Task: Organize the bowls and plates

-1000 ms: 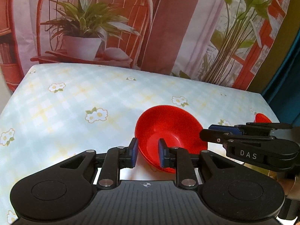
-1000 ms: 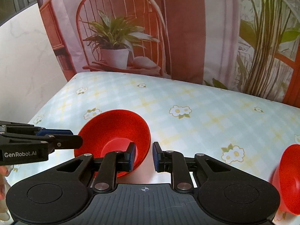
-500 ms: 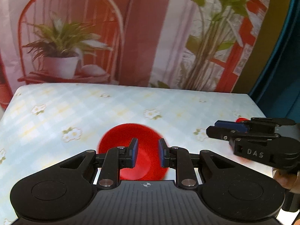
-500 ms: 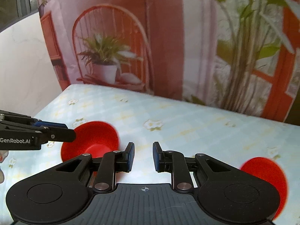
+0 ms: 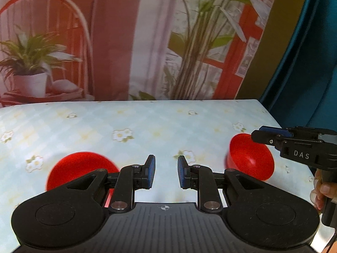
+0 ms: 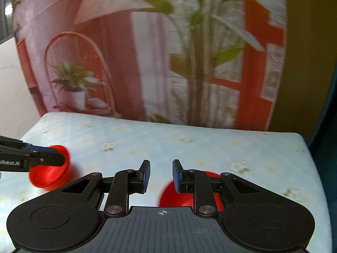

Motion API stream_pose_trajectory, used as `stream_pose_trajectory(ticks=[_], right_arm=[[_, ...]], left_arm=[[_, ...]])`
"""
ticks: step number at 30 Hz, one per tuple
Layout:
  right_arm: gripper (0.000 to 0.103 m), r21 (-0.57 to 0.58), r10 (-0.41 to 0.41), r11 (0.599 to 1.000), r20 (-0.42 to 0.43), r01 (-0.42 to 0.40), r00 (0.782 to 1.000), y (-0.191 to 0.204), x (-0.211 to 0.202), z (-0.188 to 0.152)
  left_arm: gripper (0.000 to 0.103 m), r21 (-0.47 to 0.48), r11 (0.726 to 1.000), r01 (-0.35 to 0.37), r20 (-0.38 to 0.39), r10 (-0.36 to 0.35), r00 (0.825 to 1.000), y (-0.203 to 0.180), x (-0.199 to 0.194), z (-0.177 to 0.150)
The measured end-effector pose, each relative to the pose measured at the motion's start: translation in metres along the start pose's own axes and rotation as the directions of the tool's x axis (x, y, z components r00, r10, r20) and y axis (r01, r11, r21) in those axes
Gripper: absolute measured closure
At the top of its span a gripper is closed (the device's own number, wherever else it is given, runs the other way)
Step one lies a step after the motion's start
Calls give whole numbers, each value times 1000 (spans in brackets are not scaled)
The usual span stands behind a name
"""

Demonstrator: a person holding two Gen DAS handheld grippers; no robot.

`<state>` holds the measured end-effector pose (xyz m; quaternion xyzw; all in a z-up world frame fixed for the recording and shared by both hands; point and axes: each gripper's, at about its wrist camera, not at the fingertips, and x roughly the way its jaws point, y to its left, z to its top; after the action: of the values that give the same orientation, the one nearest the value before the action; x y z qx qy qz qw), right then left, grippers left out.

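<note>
Two red bowls stand on the flowered tablecloth. In the left wrist view one red bowl sits low on the left, partly behind my left gripper. That gripper stands open by a narrow gap with only cloth between its blue pads. The other red bowl is at the right, just under the tip of my right gripper. In the right wrist view my right gripper is open by a narrow gap and holds nothing. A red bowl lies partly under its right finger. The left bowl sits behind the left gripper.
The table wears a pale blue checked cloth with daisies. Its right edge borders a teal curtain. A printed backdrop of plants and a chair hangs behind the far edge. A person's fingers hold the right gripper's handle.
Both grippers have pulled back and swung right, away from the bowl at the left gripper's fingers. That bowl now lies off to the left and the second bowl shows fully.
</note>
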<state>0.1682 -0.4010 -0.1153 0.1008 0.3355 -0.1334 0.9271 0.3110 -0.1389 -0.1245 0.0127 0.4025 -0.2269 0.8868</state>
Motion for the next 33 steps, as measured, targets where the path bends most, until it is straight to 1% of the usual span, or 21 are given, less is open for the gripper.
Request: stream_pose_trajectory(ticks=[5,12,14,15,17,20,24,27,29,32,33], right_arm=[[81,36,-23,999,2,23,1000,-30,0,-7],[81,80,-29,996,-7,30,1000,-60,11,-18],[81,90,-23,996,-7,23,1000,-65,13,-20],[81,93,-20,995,-9,21,1000,-67,15,-21],[81,97,-15,995,-12,16,1000,-70,18,-22],[81,97,-19,995,-19,20,1000,-74,24,-24],[80,113,-48,992,-16,50,999,-84,25,-28],[79,131,-65,989,-20,67,998,-94,24,-33],[78,147,-71,986,-29,75,997,-100,24,-37],[77,181,-62,981,-40,69,997,-107,23,-43],[77,187,-58,980,-44,65,997,-109,22,-46]], left_arm=[[79,15,1000,14,-12,-14,1000,-17,13,6],[79,-19,999,43,-27,-44,999,-31,36,10],[77,-27,998,48,-37,-49,998,-35,44,10],[73,-32,998,50,-42,-51,998,-37,49,10],[70,-45,997,61,-49,-64,997,-41,56,10],[70,-34,995,93,-58,-95,994,-52,64,11],[70,-2,992,122,-65,-122,990,-71,72,12],[70,-5,990,139,-88,-139,986,-83,82,9],[70,-3,990,141,-106,-140,984,-88,87,3],[70,10,994,107,-136,-104,985,-96,95,-6],[70,7,994,107,-141,-105,985,-97,97,-8]])
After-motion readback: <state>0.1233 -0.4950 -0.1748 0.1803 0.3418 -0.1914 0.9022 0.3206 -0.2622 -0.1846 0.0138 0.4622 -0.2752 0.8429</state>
